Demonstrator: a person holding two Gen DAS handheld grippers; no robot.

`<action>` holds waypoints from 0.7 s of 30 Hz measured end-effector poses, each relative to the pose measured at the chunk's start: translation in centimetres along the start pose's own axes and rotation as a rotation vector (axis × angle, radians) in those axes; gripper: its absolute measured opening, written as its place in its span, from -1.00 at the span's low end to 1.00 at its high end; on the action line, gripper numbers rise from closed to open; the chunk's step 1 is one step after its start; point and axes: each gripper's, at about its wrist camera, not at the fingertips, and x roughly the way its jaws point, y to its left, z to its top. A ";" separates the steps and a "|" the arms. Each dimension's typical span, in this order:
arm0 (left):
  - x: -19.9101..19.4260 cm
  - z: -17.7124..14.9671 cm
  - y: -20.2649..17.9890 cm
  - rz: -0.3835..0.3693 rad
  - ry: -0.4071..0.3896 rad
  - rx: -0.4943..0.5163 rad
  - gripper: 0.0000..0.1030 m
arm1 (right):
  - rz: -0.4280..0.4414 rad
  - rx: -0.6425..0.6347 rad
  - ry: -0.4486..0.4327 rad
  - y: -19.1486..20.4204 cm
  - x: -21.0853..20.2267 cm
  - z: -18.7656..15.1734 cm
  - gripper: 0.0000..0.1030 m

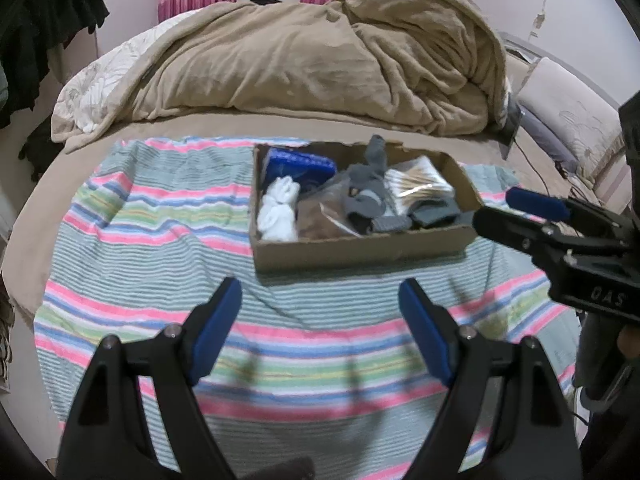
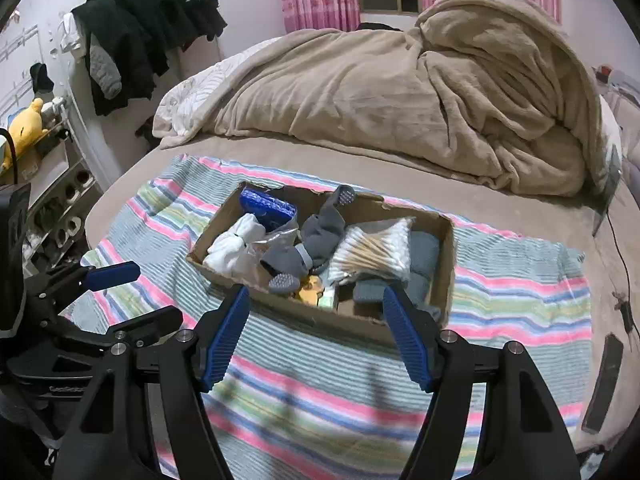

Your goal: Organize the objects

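Note:
A shallow cardboard box point(image 1: 360, 250) point(image 2: 224, 210) sits on a striped towel point(image 1: 152, 216) point(image 2: 520, 296) on the bed. Inside lie white socks point(image 1: 278, 210) point(image 2: 230, 250), a blue packet point(image 1: 300, 164) point(image 2: 266, 204), grey socks point(image 1: 370, 184) point(image 2: 320, 232), a bag of cotton swabs point(image 1: 416, 184) point(image 2: 374, 252) and a folded grey cloth point(image 2: 424, 256). My left gripper point(image 1: 320, 300) hangs open and empty above the towel, short of the box. My right gripper point(image 2: 316, 308) point(image 1: 508, 208) is also open and empty, near the box's front wall.
A rumpled beige blanket point(image 1: 312, 60) point(image 2: 420, 88) fills the far half of the bed. Dark clothes point(image 2: 148, 32) hang at the left, above shelves with a yellow plush toy point(image 2: 24, 128). A dark flat device point(image 2: 604, 384) and a cable point(image 2: 620, 264) lie at the bed's right edge.

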 end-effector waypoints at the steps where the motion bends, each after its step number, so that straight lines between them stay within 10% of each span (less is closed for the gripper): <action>1: -0.4 -0.2 -0.2 -0.001 -0.003 0.004 0.59 | -0.001 0.003 -0.001 0.1 -0.3 -0.2 0.40; 21: -4.6 -1.4 -2.1 -0.031 -0.033 0.056 0.59 | -0.046 0.070 -0.008 0.0 -4.8 -4.5 0.40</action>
